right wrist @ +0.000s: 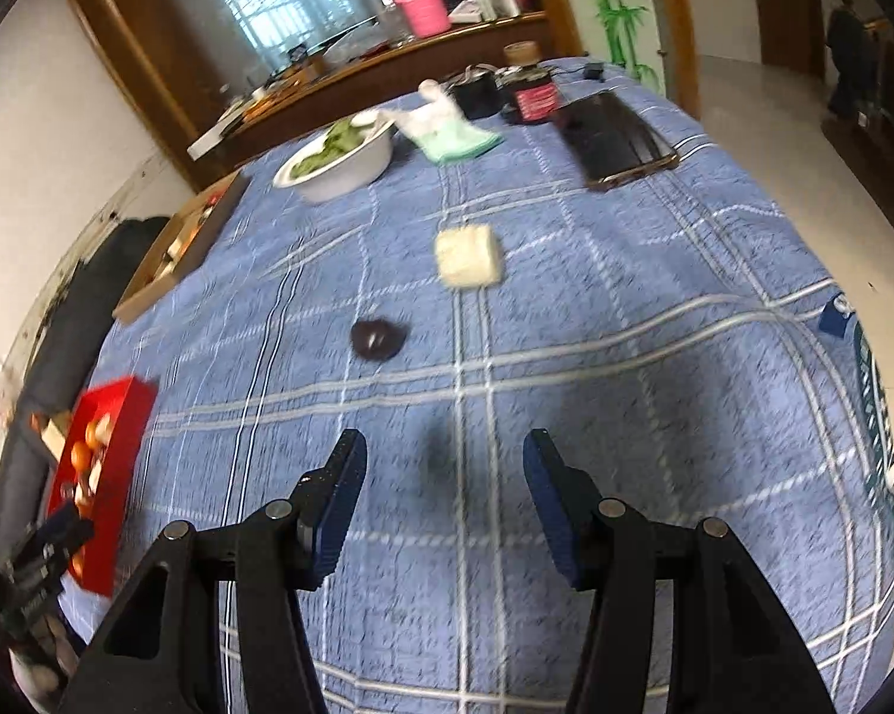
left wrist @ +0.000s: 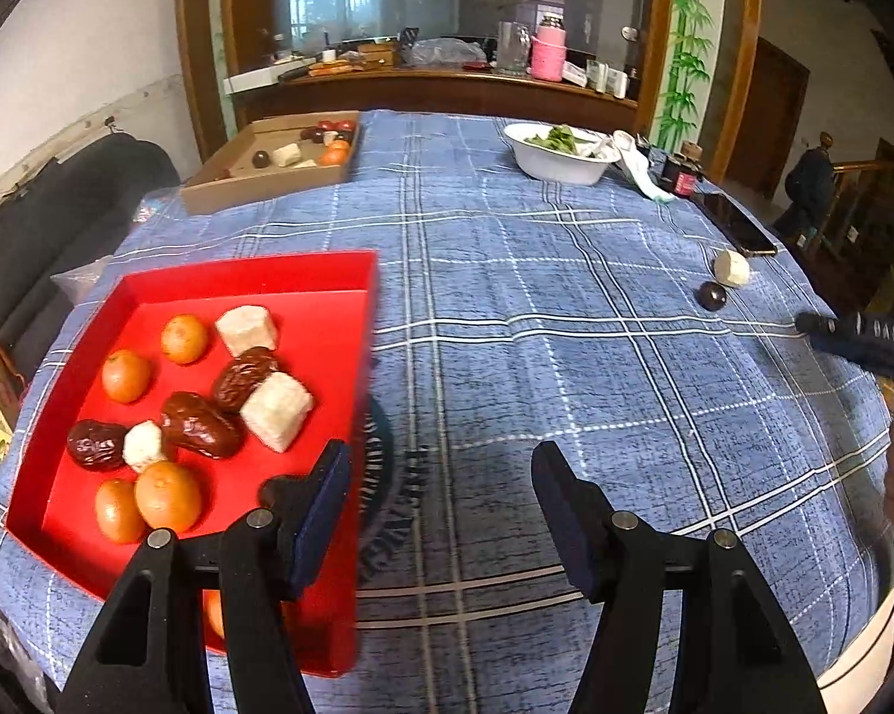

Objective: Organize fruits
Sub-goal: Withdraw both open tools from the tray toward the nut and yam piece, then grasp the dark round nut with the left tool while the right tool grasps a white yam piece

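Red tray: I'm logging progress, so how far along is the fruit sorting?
Mostly done. The red tray already holds small oranges, red dates and white chunks. Nothing is in hand: the left gripper and right gripper are both open and empty. Left on the tablecloth: one dark fruit and one white chunk, ahead of the right gripper.

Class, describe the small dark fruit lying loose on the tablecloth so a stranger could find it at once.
Start at the blue checked tablecloth and find the black phone near its far edge. Nearer than the phone lies a pale white chunk, and just beside that sits the dark fruit. It is small, round and nearly black, lying outside the red tray.
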Available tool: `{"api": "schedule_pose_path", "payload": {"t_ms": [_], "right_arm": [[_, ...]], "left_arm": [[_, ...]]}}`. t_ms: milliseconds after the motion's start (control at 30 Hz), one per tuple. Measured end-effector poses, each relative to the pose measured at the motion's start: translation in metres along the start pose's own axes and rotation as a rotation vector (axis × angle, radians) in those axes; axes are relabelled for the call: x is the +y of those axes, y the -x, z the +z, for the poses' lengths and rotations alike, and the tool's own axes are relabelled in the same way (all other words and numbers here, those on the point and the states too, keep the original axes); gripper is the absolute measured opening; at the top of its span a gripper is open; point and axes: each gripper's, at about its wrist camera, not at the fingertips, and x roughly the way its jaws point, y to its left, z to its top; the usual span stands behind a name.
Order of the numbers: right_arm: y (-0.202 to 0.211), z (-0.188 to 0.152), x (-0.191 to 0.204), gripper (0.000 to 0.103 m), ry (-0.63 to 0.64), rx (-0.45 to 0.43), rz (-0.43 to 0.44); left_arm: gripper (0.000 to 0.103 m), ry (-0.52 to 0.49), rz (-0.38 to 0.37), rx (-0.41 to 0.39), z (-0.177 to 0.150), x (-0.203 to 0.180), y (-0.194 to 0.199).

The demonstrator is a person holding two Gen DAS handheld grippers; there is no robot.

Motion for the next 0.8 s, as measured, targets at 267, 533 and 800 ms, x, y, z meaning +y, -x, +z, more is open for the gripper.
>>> {"api": "schedule_pose_path", "payload": {"t_ms": [267, 533, 800], "right_arm": [[-0.011, 0.037, 0.016, 0.054, 0.036, -0.029, -0.003], [-0.036, 0.066, 0.015, 0.054, 0.049, -0.042, -0.056], [-0.061, 0.072, 0.003, 0.054, 0.046, -0.035, -0.065]], "left_arm": [[0.066, -0.047, -0.040, -0.009, 0.021, -0.029, 0.001], [0.071, -0.163, -0.095, -0.140, 0.067, -0.091, 0.009], [0.070, -0.263, -0.170, -0.134, 0.091, -0.153, -0.035]]}}
